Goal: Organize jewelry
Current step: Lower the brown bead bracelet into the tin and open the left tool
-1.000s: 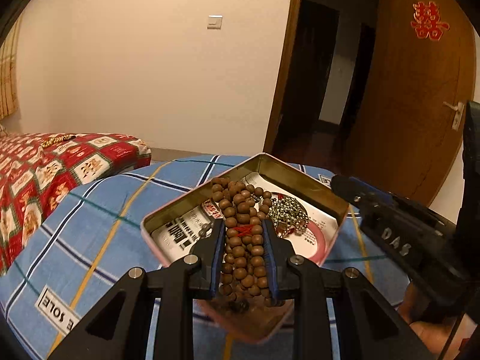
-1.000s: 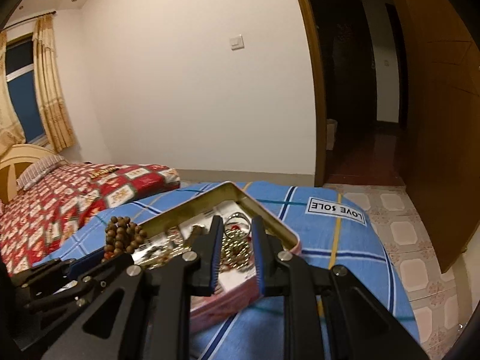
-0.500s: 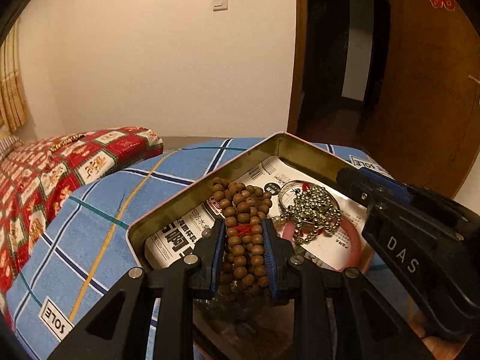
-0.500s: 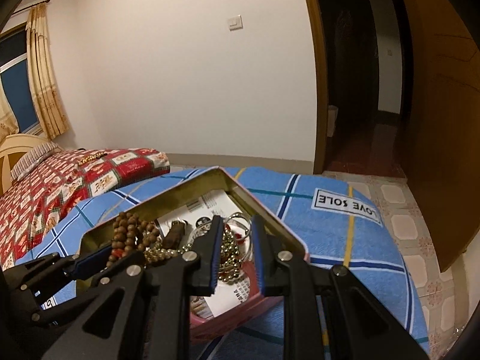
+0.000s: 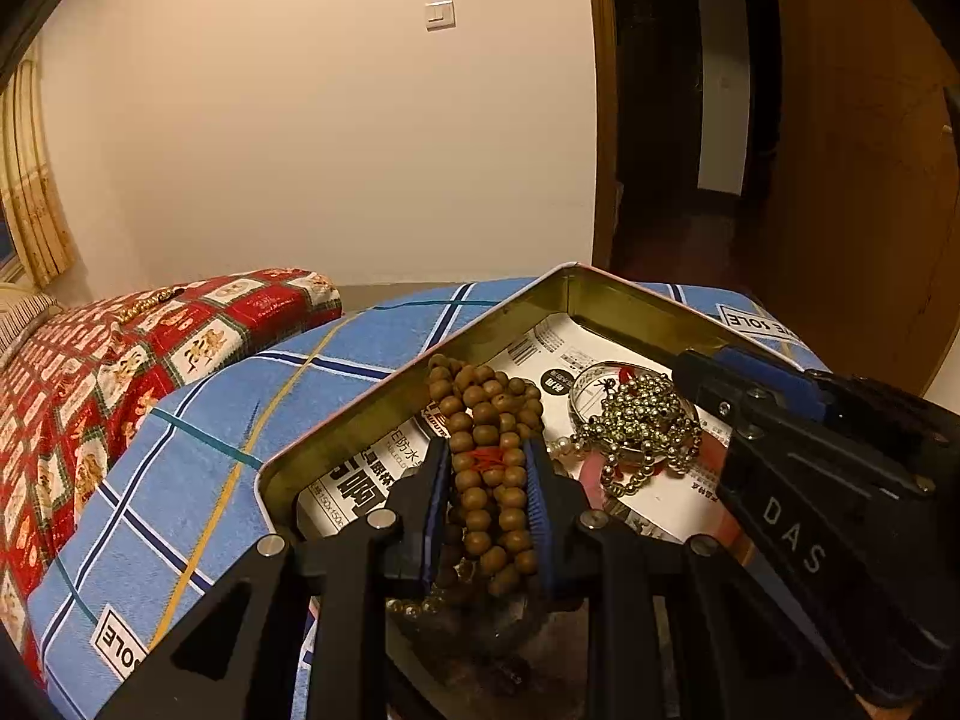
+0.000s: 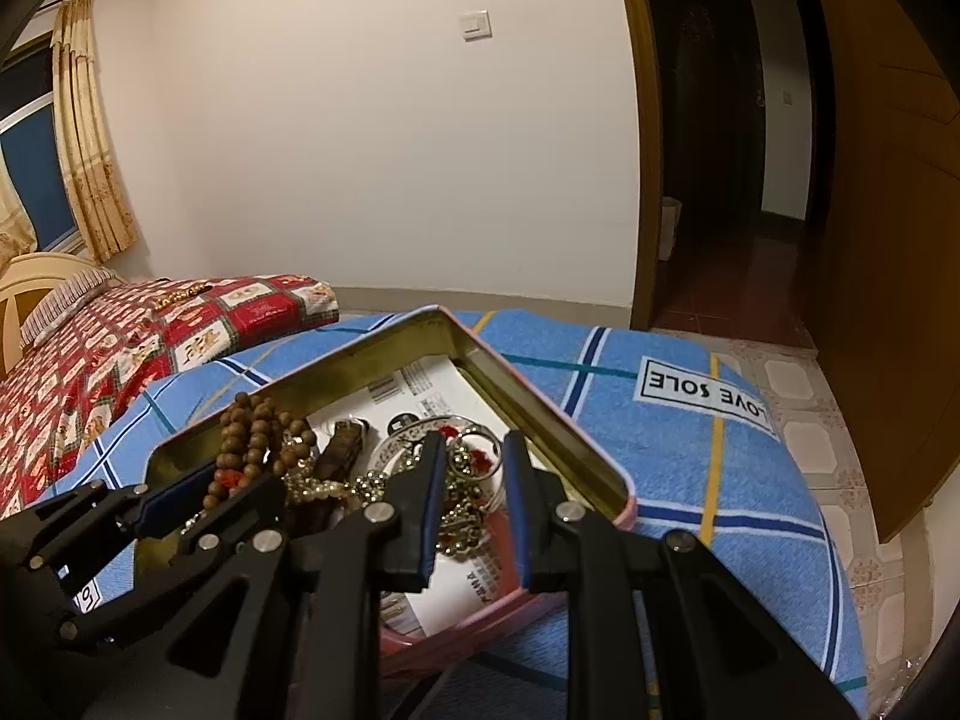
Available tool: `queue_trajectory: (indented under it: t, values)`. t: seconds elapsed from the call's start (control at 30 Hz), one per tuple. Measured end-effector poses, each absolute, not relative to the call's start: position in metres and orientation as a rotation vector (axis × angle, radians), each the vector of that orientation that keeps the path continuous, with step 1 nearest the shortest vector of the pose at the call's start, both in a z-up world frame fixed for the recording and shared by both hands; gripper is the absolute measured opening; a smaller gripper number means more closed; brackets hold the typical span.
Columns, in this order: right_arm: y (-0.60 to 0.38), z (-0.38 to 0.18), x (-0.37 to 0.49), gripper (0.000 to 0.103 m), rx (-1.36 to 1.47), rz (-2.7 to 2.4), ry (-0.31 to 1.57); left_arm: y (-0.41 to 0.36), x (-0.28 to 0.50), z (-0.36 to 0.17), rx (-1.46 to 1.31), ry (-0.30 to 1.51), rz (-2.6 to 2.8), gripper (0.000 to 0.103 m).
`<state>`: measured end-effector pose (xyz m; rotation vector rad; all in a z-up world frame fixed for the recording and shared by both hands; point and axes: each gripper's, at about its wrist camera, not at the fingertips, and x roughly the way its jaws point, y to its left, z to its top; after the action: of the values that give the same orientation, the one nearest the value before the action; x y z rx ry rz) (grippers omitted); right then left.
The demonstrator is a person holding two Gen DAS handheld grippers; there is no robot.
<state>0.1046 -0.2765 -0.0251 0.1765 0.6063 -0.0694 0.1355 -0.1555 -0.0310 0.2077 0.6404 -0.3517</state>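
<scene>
- The left gripper (image 5: 487, 480) was clamped on a bunched strand of wooden beads (image 5: 486, 420), held over the near end of the open tin (image 5: 384, 396) that stood on the blue checked bedcover (image 5: 180, 468).
- The right gripper (image 6: 471, 483) stood over the tin's right side with its jaws narrowly parted. A metal ring and ball chain (image 6: 465, 468) showed between the pads, but whether the pads pressed on them could not be told.
- Risk: the bead strand was gripped only across its middle, with loops hanging free at both ends. On release or withdrawal, a loop could catch on a pad or drape over the tin's rim and spill onto the bedcover.
- Risk: the beads lay close to the gold ball-chain cluster (image 5: 642, 420). Set down carelessly, the two strands could tangle.
- Risk: the tin sat on soft bedding. A press from either gripper could tip it.
- Hidden: the tin's near wall and floor lay behind the gripper bodies in both views. The lower end of the bead strand was dark and blurred.
- Hard to read: a dark brown item (image 6: 342, 450) in the tin could not be identified.
</scene>
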Motion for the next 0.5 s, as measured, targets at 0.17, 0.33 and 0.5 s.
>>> queue_trajectory:
  t: [0.17, 0.33, 0.5]
  values:
    - [-0.280, -0.025, 0.104, 0.026, 0.205, -0.044, 0.597, -0.158, 0.135, -0.034, 0.210, 0.649, -0.337, 0.025]
    - [-0.285, -0.020, 0.094, 0.070, 0.260, -0.031, 0.529, -0.154, 0.133, -0.028, 0.175, 0.688, -0.336, 0.054]
    - [-0.285, -0.016, 0.087, 0.078, 0.270, -0.058, 0.497, -0.137, 0.118, -0.017, 0.117, 0.636, -0.329, 0.077]
